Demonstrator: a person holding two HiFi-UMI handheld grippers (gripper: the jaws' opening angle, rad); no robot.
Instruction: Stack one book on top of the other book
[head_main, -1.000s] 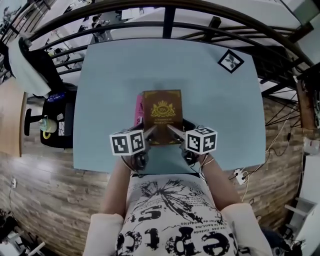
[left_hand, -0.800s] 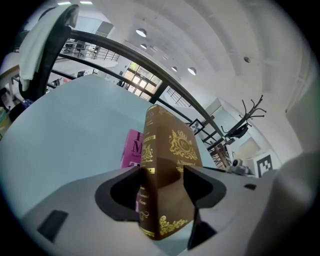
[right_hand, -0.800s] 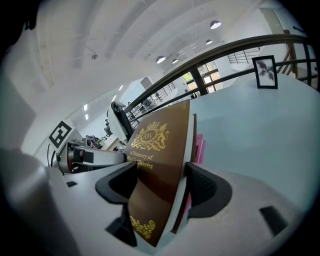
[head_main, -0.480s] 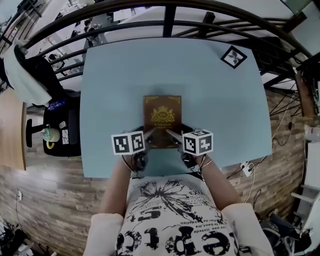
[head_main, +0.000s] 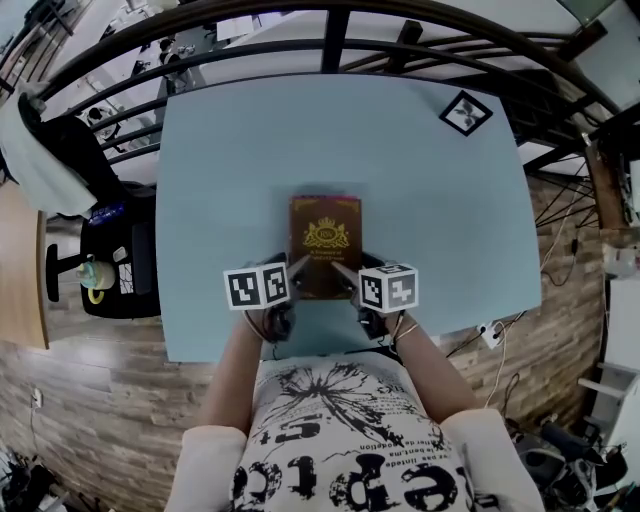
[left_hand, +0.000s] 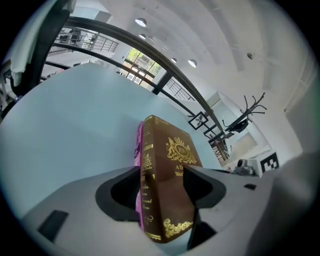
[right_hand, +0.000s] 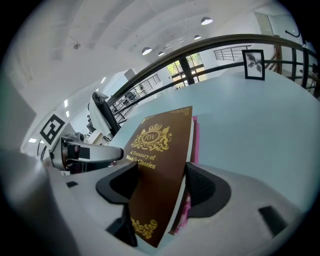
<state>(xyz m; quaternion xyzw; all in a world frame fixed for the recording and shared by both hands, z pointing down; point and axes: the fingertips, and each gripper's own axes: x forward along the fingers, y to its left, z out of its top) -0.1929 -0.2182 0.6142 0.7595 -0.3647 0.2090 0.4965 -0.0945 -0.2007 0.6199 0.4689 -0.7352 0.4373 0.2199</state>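
Left tool and right tool each pinch a near corner of the brown book. It's squarely over the pink book on the counter, long axes lined up, running away from both tools.

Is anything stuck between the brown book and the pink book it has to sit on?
No, nothing I can see. The brown book lies right against the pink book, whose edge peeks out beside the spine. The left tongs and the right tongs both grip the brown book's near end.
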